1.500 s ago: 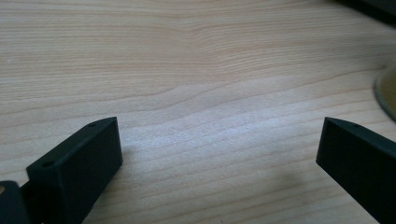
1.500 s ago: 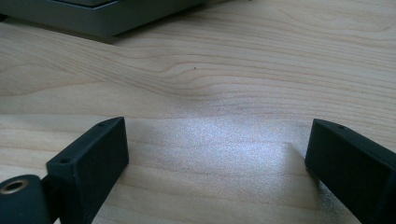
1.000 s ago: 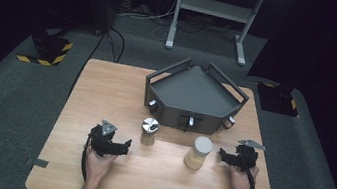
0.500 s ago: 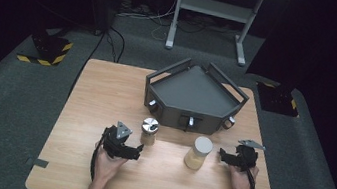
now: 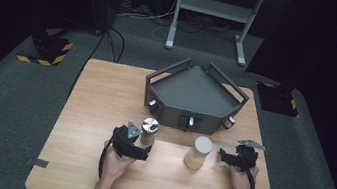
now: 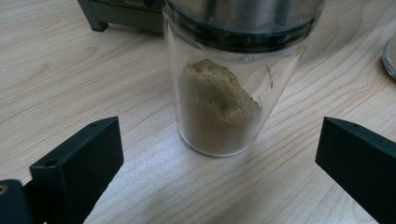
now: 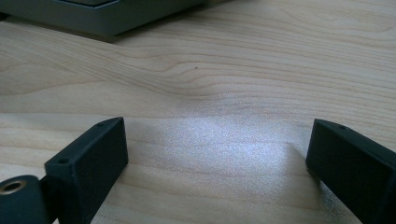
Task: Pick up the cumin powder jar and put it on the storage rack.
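Left gripper view: glass jar (image 6: 224,107) of tan powder, its metal lid cut off by the top edge; the right jaw runs out at the right edge. At that edge, a sliver of a round rim (image 6: 390,56), too little to identify. Dark grey tray (image 6: 122,15) cropped to a strip at top.

Right gripper view: grey tray (image 7: 100,16) cut by the top edge, blurred.

High view: left claw (image 5: 144,147) jaw tips hard to separate from the jar (image 5: 149,131); touching or apart, cannot tell. Forearms cut off at the bottom edge. Small knobs (image 5: 190,122) on the tray front too small to identify.
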A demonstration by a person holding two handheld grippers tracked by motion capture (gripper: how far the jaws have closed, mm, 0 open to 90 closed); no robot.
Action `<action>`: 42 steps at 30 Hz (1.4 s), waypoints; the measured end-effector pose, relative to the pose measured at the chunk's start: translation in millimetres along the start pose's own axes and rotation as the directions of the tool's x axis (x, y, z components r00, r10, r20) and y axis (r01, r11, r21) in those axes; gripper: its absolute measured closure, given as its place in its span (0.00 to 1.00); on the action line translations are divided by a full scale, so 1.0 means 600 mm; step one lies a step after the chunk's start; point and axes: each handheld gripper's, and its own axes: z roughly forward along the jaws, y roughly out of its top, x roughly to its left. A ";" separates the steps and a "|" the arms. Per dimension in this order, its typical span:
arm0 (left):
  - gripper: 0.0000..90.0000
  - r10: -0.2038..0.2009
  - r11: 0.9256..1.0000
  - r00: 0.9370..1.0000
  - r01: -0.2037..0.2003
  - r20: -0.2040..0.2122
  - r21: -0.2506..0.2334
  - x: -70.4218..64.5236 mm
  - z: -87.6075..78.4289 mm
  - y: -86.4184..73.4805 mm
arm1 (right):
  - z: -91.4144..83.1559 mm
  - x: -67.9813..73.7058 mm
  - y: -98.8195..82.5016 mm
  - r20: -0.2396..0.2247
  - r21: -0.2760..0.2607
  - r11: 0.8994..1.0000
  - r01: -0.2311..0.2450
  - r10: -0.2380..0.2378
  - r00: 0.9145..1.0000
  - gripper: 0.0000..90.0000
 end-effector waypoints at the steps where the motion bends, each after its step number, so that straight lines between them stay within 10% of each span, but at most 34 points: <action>1: 0.01 0.001 1.000 1.000 -0.001 -0.001 0.002 -0.001 0.001 0.002 | 0.000 0.000 0.000 0.000 0.000 1.000 0.000 0.000 1.000 0.05; 42: 0.09 0.069 0.992 0.995 -0.060 -0.076 0.114 -0.041 0.058 0.079 | 0.000 0.000 0.000 -0.003 0.001 1.000 0.002 -0.002 1.000 0.05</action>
